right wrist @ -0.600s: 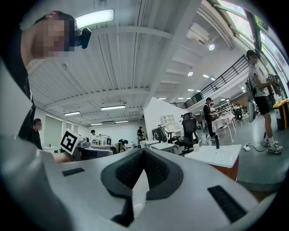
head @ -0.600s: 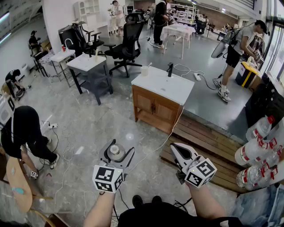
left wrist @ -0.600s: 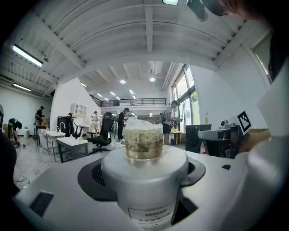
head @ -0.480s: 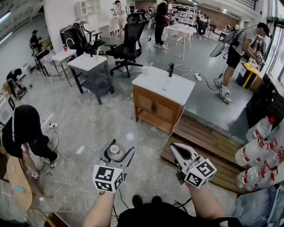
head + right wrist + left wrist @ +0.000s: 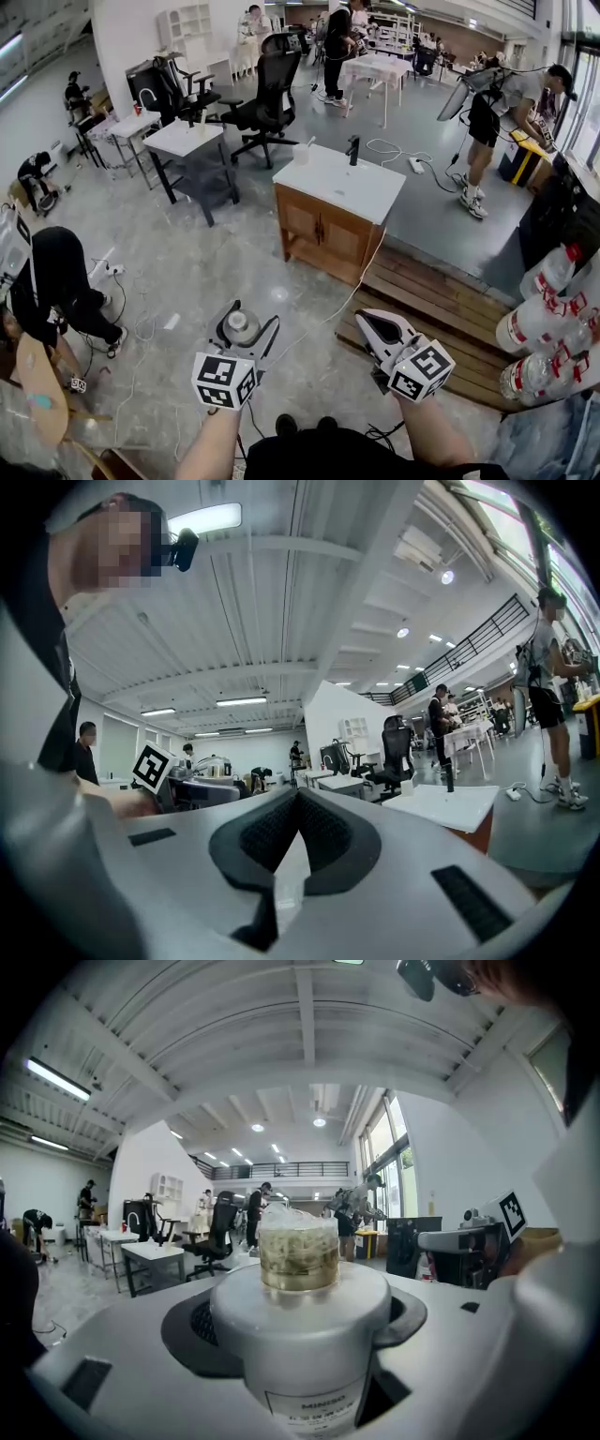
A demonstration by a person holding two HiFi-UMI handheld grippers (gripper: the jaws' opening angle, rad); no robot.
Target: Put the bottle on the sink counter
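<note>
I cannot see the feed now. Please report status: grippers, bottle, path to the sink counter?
Left gripper shut on bottle, upright. Right gripper shut, empty. Sink counter ahead, not reached; cable on floor between.

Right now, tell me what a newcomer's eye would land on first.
The white bottle with a clear cap, clamped upright in the left gripper, fills the left gripper view. Ahead on the open floor stands the sink counter, white top, black faucet, wooden cabinet. The right gripper, shut and empty, is held alongside the left.
</note>
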